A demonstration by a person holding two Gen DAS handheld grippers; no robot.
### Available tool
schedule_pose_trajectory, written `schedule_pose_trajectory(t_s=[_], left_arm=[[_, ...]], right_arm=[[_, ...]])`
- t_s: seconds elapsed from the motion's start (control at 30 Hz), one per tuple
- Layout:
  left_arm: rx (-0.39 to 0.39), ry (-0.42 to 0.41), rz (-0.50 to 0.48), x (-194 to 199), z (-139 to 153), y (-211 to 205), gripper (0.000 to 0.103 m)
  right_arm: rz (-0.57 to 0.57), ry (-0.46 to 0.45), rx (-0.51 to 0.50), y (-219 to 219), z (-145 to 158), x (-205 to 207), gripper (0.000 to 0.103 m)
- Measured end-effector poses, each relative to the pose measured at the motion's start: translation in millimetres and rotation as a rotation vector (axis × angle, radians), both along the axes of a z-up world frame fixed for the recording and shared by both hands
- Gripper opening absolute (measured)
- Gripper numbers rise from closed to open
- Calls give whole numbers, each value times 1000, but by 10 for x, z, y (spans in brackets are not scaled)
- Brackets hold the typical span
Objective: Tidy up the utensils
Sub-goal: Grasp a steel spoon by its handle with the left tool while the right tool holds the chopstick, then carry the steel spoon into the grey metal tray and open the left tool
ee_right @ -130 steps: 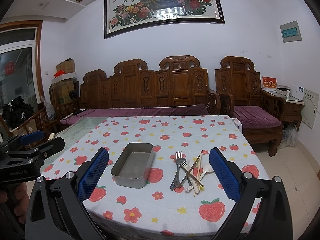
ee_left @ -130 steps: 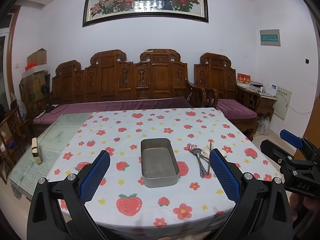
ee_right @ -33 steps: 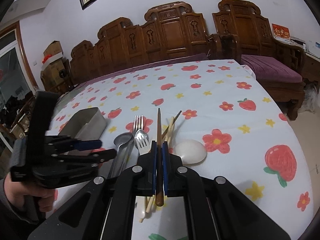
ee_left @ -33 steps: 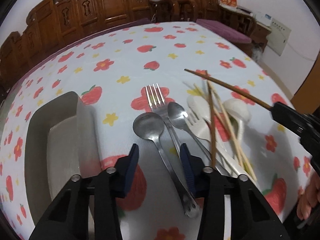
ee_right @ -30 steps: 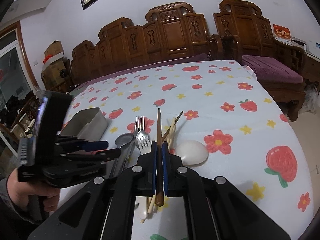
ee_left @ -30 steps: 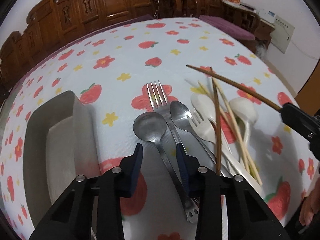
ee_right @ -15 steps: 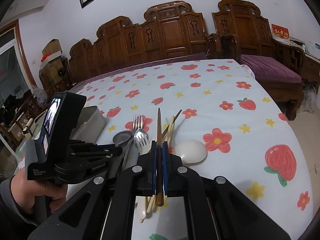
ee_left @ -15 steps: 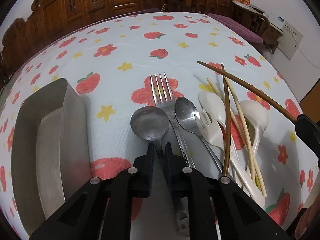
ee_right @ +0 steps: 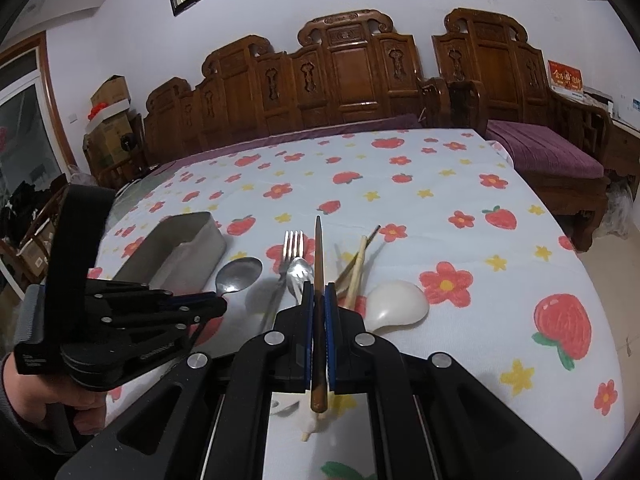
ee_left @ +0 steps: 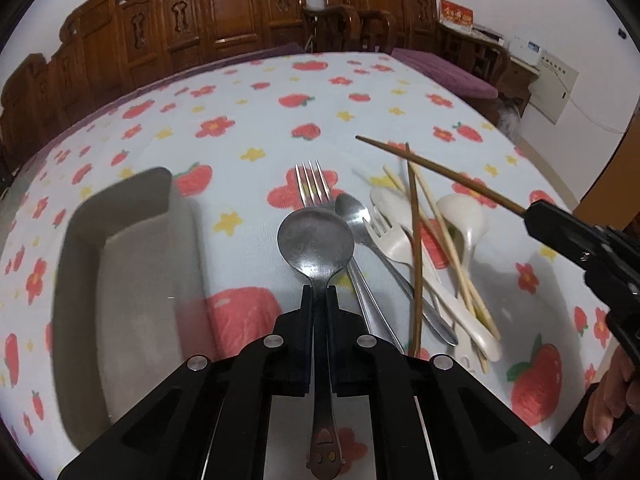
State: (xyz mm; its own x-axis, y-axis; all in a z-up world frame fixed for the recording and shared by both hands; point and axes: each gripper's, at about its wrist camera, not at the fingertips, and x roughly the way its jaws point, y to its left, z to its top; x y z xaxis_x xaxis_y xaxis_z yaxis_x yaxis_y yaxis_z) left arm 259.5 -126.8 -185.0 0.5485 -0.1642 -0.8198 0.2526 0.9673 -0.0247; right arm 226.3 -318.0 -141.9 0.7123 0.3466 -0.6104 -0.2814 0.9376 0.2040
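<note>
My left gripper (ee_left: 319, 294) is shut on the handle of a large steel spoon (ee_left: 316, 240), which is lifted slightly off the cloth, bowl pointing away. My right gripper (ee_right: 319, 292) is shut on a dark brown chopstick (ee_right: 319, 256) that sticks forward over the pile; it shows again in the left wrist view (ee_left: 436, 174). On the cloth lie a steel fork (ee_left: 312, 184), a smaller steel spoon (ee_left: 354, 212), a white plastic fork (ee_left: 390, 236), white spoons (ee_left: 464, 216) and more chopsticks (ee_left: 416, 240). The grey metal tin (ee_left: 132, 264) stands to the left.
The table wears a white cloth with strawberries and flowers (ee_right: 440, 184). Carved wooden benches (ee_right: 352, 68) line the far side, and a purple-cushioned chair (ee_right: 544, 152) stands at the right. A hand (ee_right: 48, 396) holds the left gripper low at the left.
My left gripper closed on the big spoon's handle and lifted it a little. The right gripper stayed still with its chopstick.
</note>
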Motion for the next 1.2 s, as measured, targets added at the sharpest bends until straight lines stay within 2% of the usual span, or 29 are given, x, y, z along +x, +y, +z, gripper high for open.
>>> schedule_pose_trajectory(t_s=[0.33, 0.57, 0.87, 1.2], left_arm=[[-58, -71, 25, -134, 477, 404, 5], [-53, -104, 67, -72, 620, 868, 5], [-39, -32, 126, 174, 261, 1334, 5], [-1, 39, 116, 282, -47, 1329, 5]], right_arm=[[27, -24, -13, 248, 234, -98, 7], [59, -30, -27, 536, 339, -143, 6], [89, -16, -61, 879, 346, -72, 6], [110, 4, -94, 1061, 290, -12, 6]])
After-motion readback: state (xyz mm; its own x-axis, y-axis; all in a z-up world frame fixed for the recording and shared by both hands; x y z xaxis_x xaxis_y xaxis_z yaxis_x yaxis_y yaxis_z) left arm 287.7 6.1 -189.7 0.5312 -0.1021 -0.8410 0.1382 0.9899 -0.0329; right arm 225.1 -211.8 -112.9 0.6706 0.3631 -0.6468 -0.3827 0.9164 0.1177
